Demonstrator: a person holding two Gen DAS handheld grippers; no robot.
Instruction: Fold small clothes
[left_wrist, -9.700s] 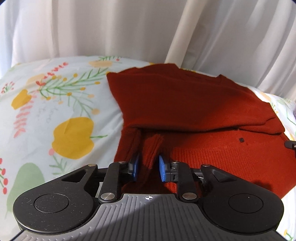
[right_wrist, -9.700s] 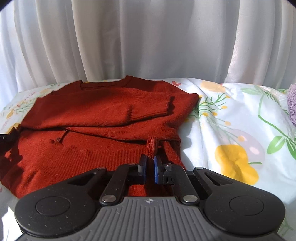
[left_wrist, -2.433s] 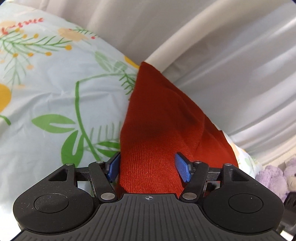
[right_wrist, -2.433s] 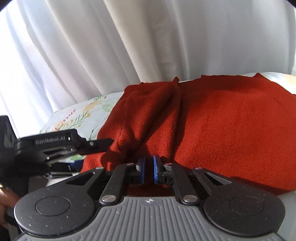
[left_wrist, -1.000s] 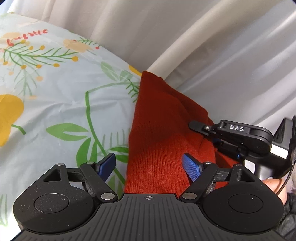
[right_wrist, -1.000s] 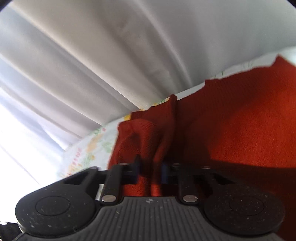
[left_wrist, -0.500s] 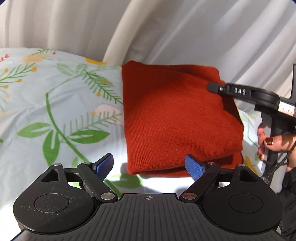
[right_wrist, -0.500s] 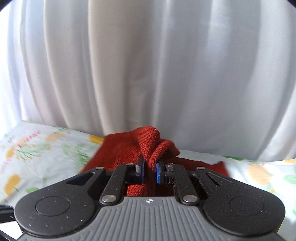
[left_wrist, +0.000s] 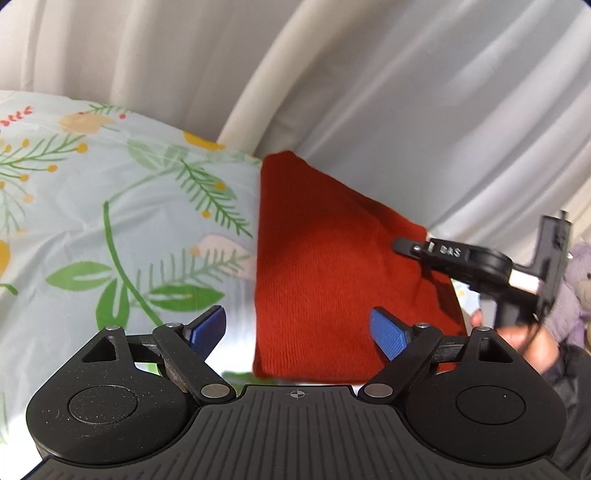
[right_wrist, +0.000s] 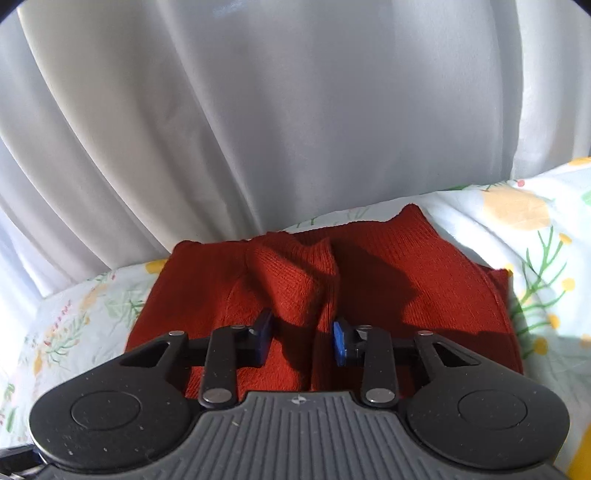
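Jaws wide, empty on left gripper (left_wrist: 297, 328); opening around sweater (right_wrist: 406, 280) on right gripper (right_wrist: 301, 338)

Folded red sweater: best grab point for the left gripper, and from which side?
The near edge of the red sweater, approached low from the near side along the floral sheet. That edge is a stacked fold facing the open left gripper, so its fingers likely catch every layer; the flat top gives nothing to pinch.

A: The red sweater (left_wrist: 325, 273) is matt ribbed knit, fuzzy in the light.

B: And the floral sheet (left_wrist: 110, 206) at nine o'clock?

A: Smooth, faintly creased cloth. The curtain (right_wrist: 295, 122) at twelve is soft sheer fabric; the left gripper (left_wrist: 297, 330) is speckled matt black plastic with textured blue pads (left_wrist: 386, 332).
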